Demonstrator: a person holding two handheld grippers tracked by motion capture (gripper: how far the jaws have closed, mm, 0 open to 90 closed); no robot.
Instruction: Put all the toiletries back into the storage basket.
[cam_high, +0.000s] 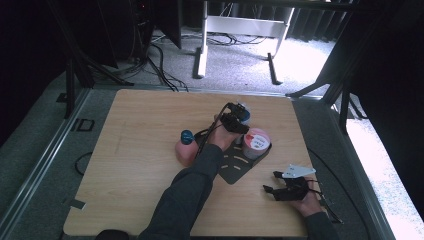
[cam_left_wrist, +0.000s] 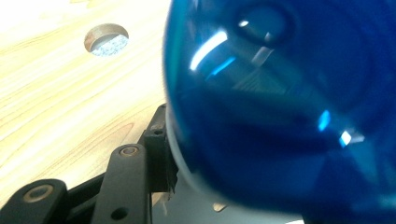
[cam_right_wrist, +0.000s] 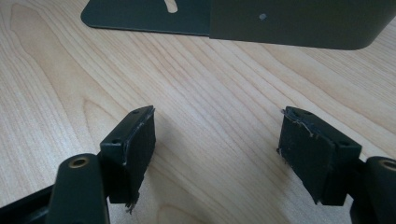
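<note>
One claw (cam_high: 235, 121) gripping blue-capped bottle (cam_left_wrist: 280, 107) — other (cam_right_wrist: 217, 154) wide, empty

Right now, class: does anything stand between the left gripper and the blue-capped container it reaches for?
Nothing visible does. The left gripper is already at the blue-capped container: in the left gripper view its blue cap lies right against one jaw pad, with no other thing between. The right gripper rests open above bare table.
</note>
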